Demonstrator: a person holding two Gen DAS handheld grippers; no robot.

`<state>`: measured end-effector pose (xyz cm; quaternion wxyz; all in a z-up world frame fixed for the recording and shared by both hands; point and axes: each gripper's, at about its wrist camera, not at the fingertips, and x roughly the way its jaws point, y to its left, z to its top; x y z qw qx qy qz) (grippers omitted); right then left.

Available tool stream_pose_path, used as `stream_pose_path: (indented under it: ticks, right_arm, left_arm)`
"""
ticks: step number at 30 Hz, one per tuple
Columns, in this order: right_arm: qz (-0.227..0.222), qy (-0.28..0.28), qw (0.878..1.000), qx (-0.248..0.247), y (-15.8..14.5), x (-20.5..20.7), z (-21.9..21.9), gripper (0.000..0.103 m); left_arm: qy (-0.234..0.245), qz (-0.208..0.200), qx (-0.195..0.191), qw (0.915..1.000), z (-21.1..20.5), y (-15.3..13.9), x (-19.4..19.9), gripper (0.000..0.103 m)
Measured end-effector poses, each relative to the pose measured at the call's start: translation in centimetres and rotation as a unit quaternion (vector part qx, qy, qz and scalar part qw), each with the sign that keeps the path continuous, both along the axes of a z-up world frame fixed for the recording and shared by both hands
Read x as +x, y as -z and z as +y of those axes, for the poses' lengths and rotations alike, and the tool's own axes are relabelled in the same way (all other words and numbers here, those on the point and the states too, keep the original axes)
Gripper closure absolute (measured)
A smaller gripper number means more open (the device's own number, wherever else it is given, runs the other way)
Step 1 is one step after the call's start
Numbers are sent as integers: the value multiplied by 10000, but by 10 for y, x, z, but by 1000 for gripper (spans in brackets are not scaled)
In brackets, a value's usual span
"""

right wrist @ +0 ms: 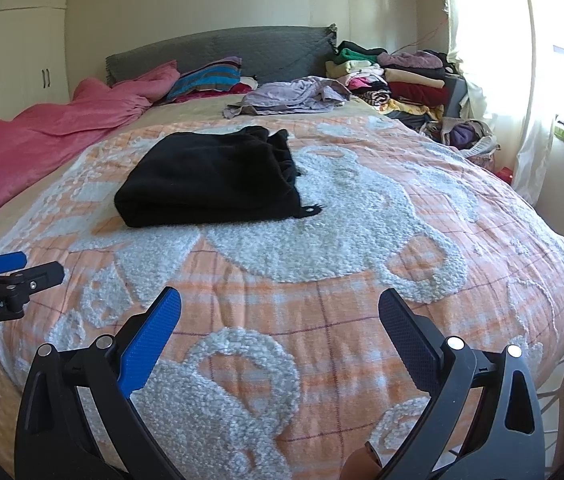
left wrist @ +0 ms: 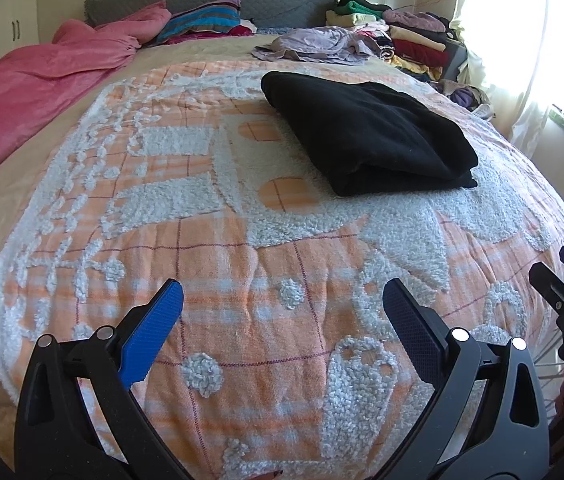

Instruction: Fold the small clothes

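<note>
- Folded black garment lies on the bedspread, well apart from both tongs.
- Left tongs: released, garment at one o'clock.
- Right tongs: released, garment at eleven o'clock.

bed: orange-and-white tufted checked bedspread | centre: folded black fleece garment | 10 o'clock: pink blanket | 12 o'clock: crumpled lilac cloth

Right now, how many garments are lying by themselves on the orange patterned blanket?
1: a folded black garment in the middle of the orange blanket. A crumpled lilac one lies beyond it on the beige sheet, and more clothes are stacked near the window, some possibly hidden.
</note>
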<state>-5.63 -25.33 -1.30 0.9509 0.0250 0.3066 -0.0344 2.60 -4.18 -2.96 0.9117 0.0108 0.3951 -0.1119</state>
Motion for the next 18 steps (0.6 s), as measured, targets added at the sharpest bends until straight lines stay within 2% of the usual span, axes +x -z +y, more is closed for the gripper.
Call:
stream_pose_path:
  ticks: [3, 6, 10, 13, 15, 16, 17, 18]
  right_arm:
    - [54, 295, 9994, 158, 1, -2, -18, 5]
    - [106, 855, 9960, 230, 2, -10, -52, 5]
    - [137, 1938, 9804, 326, 4, -33, -128, 5]
    - [172, 3103, 9494, 451, 10, -64, -212, 5]
    - [261, 3993, 9147, 573, 16, -93, -280, 5]
    - [420, 4601, 8857, 462, 20, -110, -320, 5]
    - [497, 4965, 8658, 386, 22, -121, -344, 5]
    - [563, 5382, 8401, 366, 27, -137, -379, 5]
  left_arm:
    - [46, 18, -50, 10000, 0, 1, 0, 9]
    - [26, 26, -106, 9999, 2, 0, 1, 10]
    - [-72, 166, -283, 9994, 13, -4, 8, 10]
    - [-409, 279, -411, 9979, 43, -13, 27, 9]
    - [-819, 267, -507, 9950, 82, -22, 45, 10]
    - [-1038, 252, -518, 9929, 106, -26, 55, 9]
    - [-1243, 242, -500, 9907, 125, -29, 63, 9]
    - [-1657, 225, -409, 9851, 162, -32, 77, 10]
